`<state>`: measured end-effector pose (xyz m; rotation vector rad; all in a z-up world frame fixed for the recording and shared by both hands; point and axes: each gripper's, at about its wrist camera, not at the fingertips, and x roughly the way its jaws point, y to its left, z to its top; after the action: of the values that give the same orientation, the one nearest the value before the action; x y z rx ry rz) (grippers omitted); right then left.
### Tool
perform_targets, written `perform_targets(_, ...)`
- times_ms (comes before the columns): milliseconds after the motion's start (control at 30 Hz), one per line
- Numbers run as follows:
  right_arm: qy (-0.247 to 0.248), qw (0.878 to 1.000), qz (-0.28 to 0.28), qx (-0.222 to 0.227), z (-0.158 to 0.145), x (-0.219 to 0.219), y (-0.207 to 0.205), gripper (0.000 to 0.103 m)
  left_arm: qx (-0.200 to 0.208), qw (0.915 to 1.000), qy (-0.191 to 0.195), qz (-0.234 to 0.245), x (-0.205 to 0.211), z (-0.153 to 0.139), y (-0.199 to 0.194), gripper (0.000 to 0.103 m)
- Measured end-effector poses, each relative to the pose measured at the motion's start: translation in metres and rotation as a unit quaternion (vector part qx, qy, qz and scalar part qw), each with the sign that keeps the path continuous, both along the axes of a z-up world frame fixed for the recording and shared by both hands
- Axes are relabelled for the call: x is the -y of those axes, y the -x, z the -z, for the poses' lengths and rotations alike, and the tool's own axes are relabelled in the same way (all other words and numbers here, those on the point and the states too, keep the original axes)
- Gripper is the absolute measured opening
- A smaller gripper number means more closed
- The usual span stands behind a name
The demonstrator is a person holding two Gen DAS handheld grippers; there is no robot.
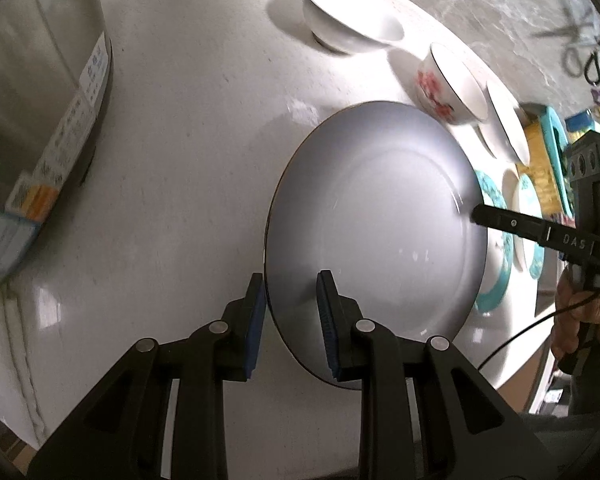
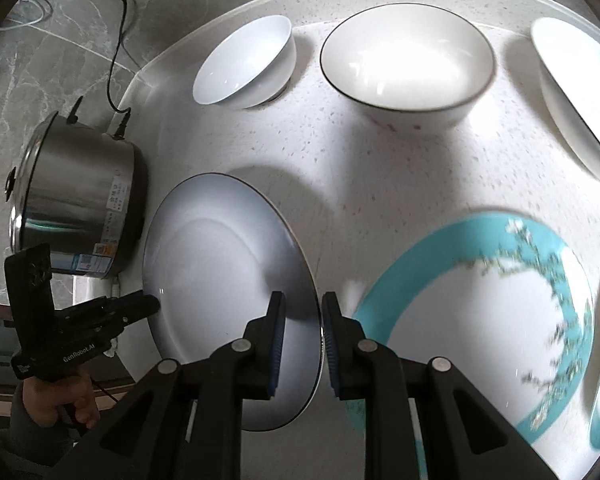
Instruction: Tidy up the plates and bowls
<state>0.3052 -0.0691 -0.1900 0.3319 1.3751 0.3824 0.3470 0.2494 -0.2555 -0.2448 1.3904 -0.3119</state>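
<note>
- Two tools share one load: I have the left tool [image 1: 290,320] clenched on the near rim of the white plate [image 1: 376,216], and the right tool [image 2: 302,340] clenched on the opposite rim of the same plate.
- In the left wrist view the plate runs ahead and to the right of my left tool; in the right wrist view it runs ahead and to the left of my right tool. It spans the gap between them.
- I judge the plate is carried just above the tabletop [image 1: 180,140], tilted, its shadow falling on the surface beneath.
- The teal-rimmed plate [image 2: 480,320] lies just right of my right tool, so that tool is the nearer one; I judge it the likely stacking spot.
- Ahead of both tools stand a plain white bowl [image 2: 246,64], a dark-rimmed bowl [image 2: 408,60] and another white dish [image 2: 576,92].
- The steel cooker [image 2: 76,208] sits beyond my left tool, near the plate's far edge there; I would swing away from it.
</note>
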Motion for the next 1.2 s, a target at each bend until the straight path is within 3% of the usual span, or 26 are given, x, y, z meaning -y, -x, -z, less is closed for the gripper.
perform_targets(233, -0.007, 1.000, 0.003, -0.006, 0.001, -0.002, 0.040, 0.021, -0.029, 0.9994, -0.002, 0.017, -0.005, 0.010, 0.047, 0.023)
perform_targets(500, -0.010, 0.999, 0.019, -0.027, 0.023, 0.001, 0.075, 0.021, -0.031, 0.9988, -0.015, 0.034, -0.010, 0.016, 0.076, 0.023)
perform_targets(733, -0.004, 0.999, 0.028, -0.037, 0.045, 0.002, 0.084, 0.021, -0.028, 0.9978, -0.029, 0.052, -0.011, 0.026, 0.077, 0.023)
perform_targets(967, 0.013, 0.999, 0.031, -0.011, 0.043, 0.000, 0.087, 0.022, -0.021, 0.9980, -0.029, 0.053, 0.003, 0.031, 0.064, 0.026)
perform_targets(1100, 0.017, 0.999, 0.032, -0.005, 0.038, -0.002, 0.091, 0.031, -0.021, 0.9987, -0.029, 0.037, -0.003, 0.027, 0.061, 0.030)
perform_targets(1133, 0.013, 0.999, 0.037, 0.004, 0.032, -0.001, 0.094, 0.033, -0.011, 0.9988, -0.039, 0.029, -0.007, 0.021, 0.060, 0.033)
perform_targets(1200, 0.007, 0.997, 0.052, 0.050, 0.008, 0.009, 0.103, 0.051, 0.031, 0.9987, -0.040, 0.012, -0.011, -0.005, 0.051, 0.066)
